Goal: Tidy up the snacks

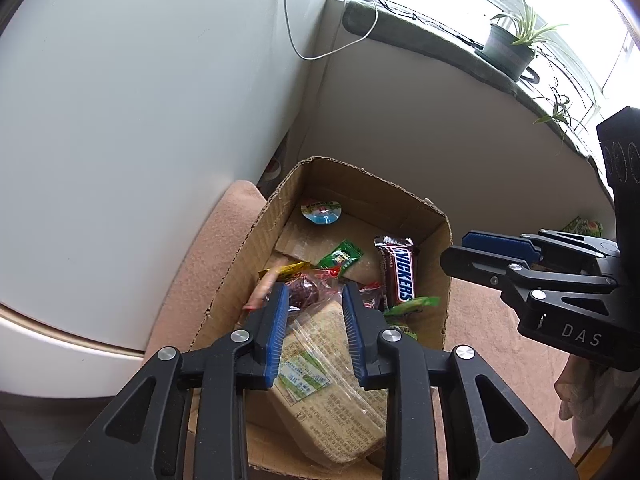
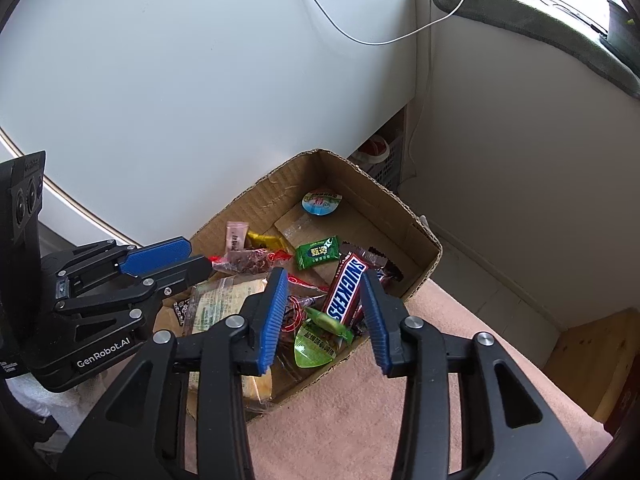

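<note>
An open cardboard box (image 1: 240, 264) (image 2: 256, 196) sits on a pink cloth and holds loose snacks. Among them are a Snickers bar (image 1: 400, 276) (image 2: 344, 292), a green candy packet (image 1: 340, 256) (image 2: 318, 258), a jelly cup (image 1: 321, 212) (image 2: 322, 202), a clear-wrapped cracker pack (image 1: 320, 380) (image 2: 224, 300) and a dark red wrapped candy (image 1: 304, 294) (image 2: 248, 260). My left gripper (image 1: 315, 292) (image 2: 200, 258) hangs open over the cracker pack. My right gripper (image 2: 325, 276) (image 1: 454, 248) stands open above the box's near right corner. A blurred green wrapped candy (image 2: 324, 320) shows loose between its fingers.
The pink cloth (image 2: 360, 420) spreads around the box. A white curved panel (image 1: 120, 120) rises behind it, with a white cable (image 1: 292, 40) hanging down. A windowsill with a potted plant (image 1: 508, 48) lies far right. Another green packet (image 1: 584, 226) lies outside the box.
</note>
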`<action>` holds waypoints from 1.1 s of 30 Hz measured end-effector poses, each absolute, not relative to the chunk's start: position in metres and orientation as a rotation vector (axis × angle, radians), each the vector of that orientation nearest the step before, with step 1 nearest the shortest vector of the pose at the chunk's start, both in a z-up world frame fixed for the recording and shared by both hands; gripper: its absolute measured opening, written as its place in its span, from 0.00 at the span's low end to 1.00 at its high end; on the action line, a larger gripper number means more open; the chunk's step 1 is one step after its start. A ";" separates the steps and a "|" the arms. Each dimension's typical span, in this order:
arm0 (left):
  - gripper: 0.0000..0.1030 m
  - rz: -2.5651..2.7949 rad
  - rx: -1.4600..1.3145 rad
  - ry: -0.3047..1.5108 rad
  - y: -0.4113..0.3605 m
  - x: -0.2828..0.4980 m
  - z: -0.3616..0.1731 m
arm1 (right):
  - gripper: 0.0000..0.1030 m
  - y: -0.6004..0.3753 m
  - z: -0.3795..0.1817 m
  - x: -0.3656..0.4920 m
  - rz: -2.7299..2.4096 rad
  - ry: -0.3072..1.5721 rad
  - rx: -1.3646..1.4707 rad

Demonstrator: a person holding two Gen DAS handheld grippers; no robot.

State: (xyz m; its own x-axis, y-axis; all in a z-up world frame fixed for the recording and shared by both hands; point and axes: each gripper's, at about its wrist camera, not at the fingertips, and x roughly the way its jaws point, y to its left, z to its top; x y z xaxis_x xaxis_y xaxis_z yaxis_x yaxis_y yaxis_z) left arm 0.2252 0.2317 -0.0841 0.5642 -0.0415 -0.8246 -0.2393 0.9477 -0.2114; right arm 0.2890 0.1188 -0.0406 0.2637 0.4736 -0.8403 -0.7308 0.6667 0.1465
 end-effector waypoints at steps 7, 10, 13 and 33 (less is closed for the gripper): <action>0.35 0.127 -0.296 0.964 0.233 0.217 -0.076 | 0.58 0.108 -0.032 0.283 0.811 0.991 -0.265; 0.35 0.129 -0.304 0.954 0.231 0.214 -0.071 | 0.58 0.096 -0.024 0.280 0.797 0.981 -0.232; 0.44 0.125 -0.305 0.939 0.225 0.211 -0.066 | 0.58 0.081 -0.017 0.274 0.779 0.971 -0.208; 0.60 0.191 -0.252 0.892 0.167 0.133 -0.008 | 0.83 -0.035 0.032 0.178 0.660 0.875 -0.101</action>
State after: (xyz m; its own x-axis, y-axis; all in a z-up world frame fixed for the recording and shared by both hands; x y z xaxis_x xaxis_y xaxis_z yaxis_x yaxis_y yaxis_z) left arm 0.1332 0.1669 -0.0084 0.6140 0.0597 -0.7871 -0.2680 0.9537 -0.1367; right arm 0.1785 -0.0349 0.0317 0.4574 0.4945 -0.7391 -0.5744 0.7988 0.1789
